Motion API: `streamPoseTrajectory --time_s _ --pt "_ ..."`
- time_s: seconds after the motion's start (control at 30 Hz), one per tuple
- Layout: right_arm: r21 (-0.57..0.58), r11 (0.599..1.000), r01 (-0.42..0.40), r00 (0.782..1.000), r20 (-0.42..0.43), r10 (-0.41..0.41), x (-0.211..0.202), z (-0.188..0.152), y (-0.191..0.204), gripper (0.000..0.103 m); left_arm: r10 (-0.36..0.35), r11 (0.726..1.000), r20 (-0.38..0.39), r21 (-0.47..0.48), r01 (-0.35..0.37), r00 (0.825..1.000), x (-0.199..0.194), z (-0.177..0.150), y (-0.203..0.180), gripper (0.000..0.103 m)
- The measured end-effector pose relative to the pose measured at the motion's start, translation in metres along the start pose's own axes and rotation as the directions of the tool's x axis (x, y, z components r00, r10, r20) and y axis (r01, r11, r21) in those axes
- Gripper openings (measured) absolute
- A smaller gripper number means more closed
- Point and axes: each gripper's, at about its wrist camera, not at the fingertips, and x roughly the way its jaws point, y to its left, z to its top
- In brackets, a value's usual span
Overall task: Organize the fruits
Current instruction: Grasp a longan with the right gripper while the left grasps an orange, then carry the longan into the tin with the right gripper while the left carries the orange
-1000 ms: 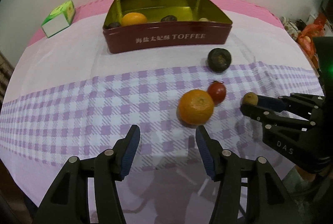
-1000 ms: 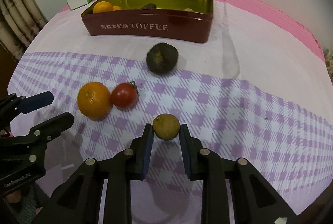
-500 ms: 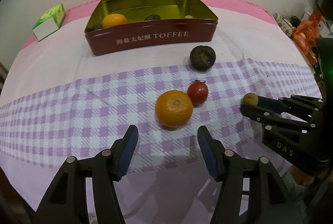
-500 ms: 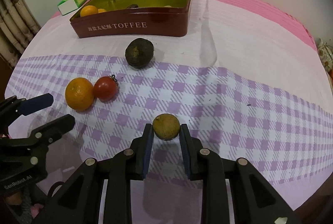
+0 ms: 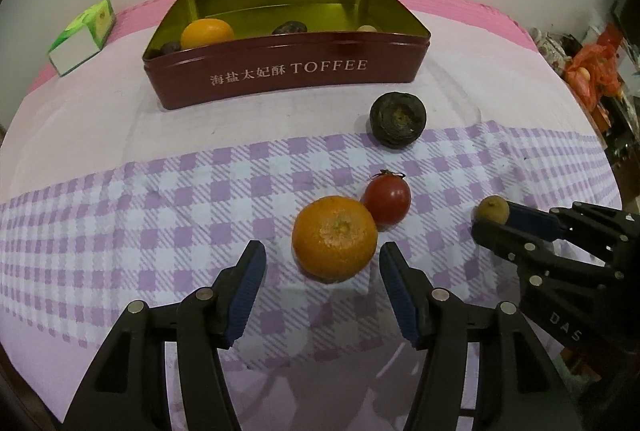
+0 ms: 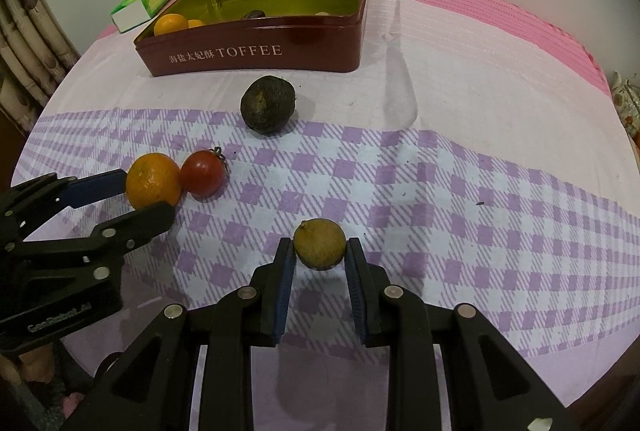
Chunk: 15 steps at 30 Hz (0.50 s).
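A small yellow-brown fruit (image 6: 319, 243) is clamped between the pads of the right gripper (image 6: 318, 251), above the checked cloth (image 6: 460, 199). The left gripper (image 5: 322, 263) is held with its jaws apart, an orange (image 5: 334, 237) lying just beyond and between them. A red tomato (image 5: 387, 199) is seen touching the orange on its far right. A dark fruit (image 5: 397, 119) is set farther off, near the red TOFFEE tin (image 5: 288, 71), in which more fruit is kept.
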Motion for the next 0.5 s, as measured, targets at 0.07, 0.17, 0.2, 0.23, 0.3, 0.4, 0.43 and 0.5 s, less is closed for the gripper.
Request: streamPoseTrajectory --time_s 0.07,0.17,0.2,0.23,0.3,0.4,0.43,0.5 --pt "0.0 1.0 0.0 1.0 0.0 0.0 0.0 0.0006 0.0003 0.024 0.001 1.0 0.005 0.013 -0.002 1.0 0.001 0.001 -0.0018 0.06" --pt "-0.001 1.0 0.0 1.0 0.001 0.0 0.0 0.0015 0.0007 0.024 -0.005 0.999 0.011 0.037 0.004 1.0 0.0023 0.001 -0.0053 0.05" --pt "0.0 1.0 0.0 1.0 0.001 0.0 -0.0001 0.0012 0.0007 0.024 -0.005 0.999 0.01 0.042 0.005 1.0 0.0031 0.0011 -0.0067 0.045" --pt "0.0 1.0 0.0 1.0 0.001 0.0 -0.0001 0.001 0.0007 0.024 0.001 0.999 0.01 0.05 -0.002 1.0 0.0039 0.0009 -0.008 0.044" --pt "0.001 1.0 0.001 1.0 0.001 -0.001 0.0006 0.0028 0.0025 0.024 0.003 0.998 0.015 0.057 -0.004 1.0 0.0039 0.0004 -0.0095 0.044" --pt "0.002 1.0 0.001 1.0 0.001 -0.001 0.0005 0.0024 0.0022 0.024 -0.004 0.998 0.016 0.057 0.003 1.0 0.0035 0.0002 -0.0101 0.043" --pt "0.002 1.0 0.001 1.0 0.001 -0.001 0.0006 0.0023 0.0022 0.024 -0.004 0.998 0.018 0.059 0.003 1.0 0.0032 -0.0001 -0.0104 0.043" --pt "0.0 1.0 0.001 1.0 0.001 -0.001 0.0009 0.0025 0.0023 0.024 -0.002 0.998 0.018 0.06 0.0 1.0 0.003 0.0003 -0.0103 0.042"
